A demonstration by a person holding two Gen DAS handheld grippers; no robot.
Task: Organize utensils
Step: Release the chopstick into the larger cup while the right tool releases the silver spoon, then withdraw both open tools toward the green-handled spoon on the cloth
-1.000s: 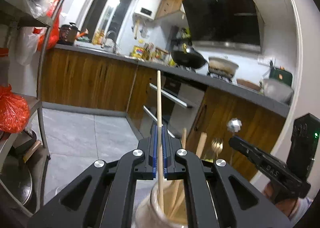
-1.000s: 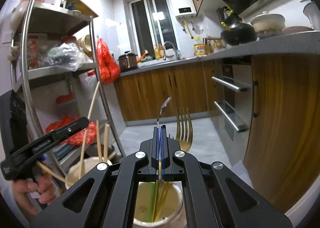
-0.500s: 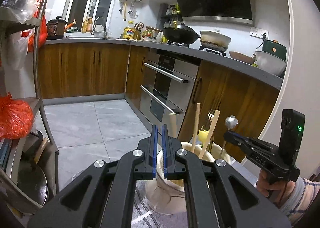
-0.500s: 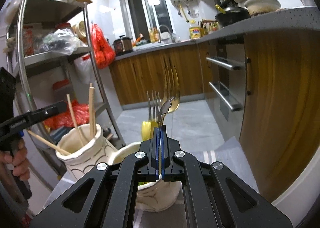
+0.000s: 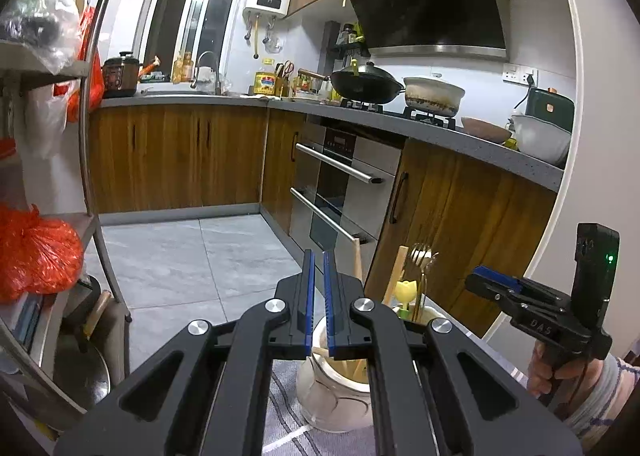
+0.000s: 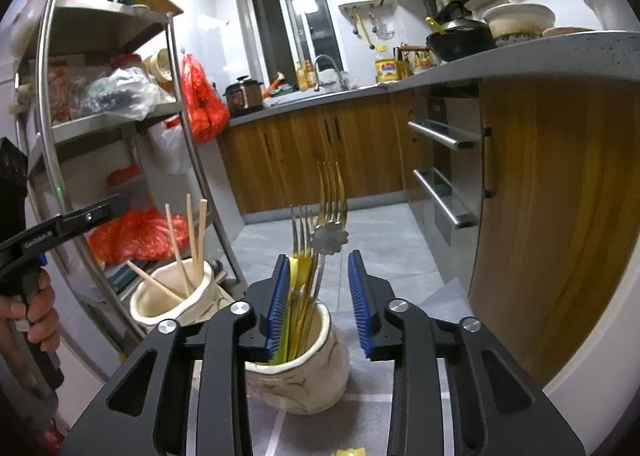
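The right gripper [image 6: 320, 296] stands wide apart and empty, straddling the forks [image 6: 316, 223] and flower-ended spoon [image 6: 330, 240] that stand upright in the cutlery jar [image 6: 304, 372] directly below it. The left gripper [image 5: 317, 296] is slightly apart, gripping nothing, above the chopstick jar [image 5: 332, 396], whose wooden chopsticks [image 6: 188, 244] lean handle-up. Both jars sit side by side on the striped cloth [image 5: 288, 428] on the tabletop. Any withdrawal should, I judge, go straight up along the utensils' long axis.
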